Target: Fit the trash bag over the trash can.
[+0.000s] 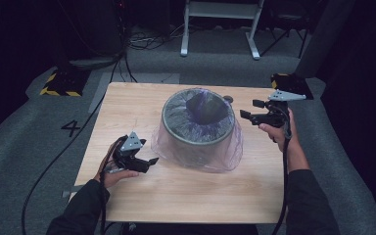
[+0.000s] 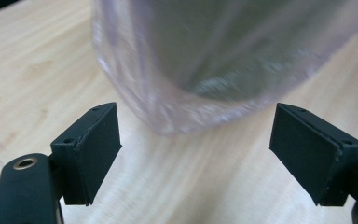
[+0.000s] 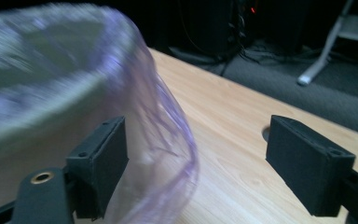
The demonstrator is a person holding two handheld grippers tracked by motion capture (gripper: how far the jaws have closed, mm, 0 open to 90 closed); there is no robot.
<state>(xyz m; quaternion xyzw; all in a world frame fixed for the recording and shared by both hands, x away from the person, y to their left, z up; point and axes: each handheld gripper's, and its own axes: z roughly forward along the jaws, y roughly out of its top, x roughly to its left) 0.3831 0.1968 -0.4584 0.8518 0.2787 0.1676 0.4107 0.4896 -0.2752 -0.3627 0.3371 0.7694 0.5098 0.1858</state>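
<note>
A round grey bin [image 1: 198,125] stands in the middle of the wooden table [image 1: 186,196], lined with a thin see-through purple bag [image 1: 225,156] that drapes down over its outside. Something dark lies inside the bin [image 1: 204,108]. My left gripper [image 1: 150,163] is low at the bin's front left, open, jaws pointing at the bag. In the left gripper view the gripper [image 2: 196,135] has bare table between its pads, with the bag [image 2: 135,93] just ahead. My right gripper [image 1: 251,109] hovers open at the bin's right rim. In the right gripper view the gripper [image 3: 198,140] has the bag's bulge [image 3: 168,116] beside its left pad.
A small dark round spot [image 1: 228,99] sits on the table behind the bin. Beyond the table are a white frame's legs [image 1: 220,29], a yellow-and-black striped block [image 1: 61,84], and cables on the grey floor. Both grippers' cables trail toward the table's near edge.
</note>
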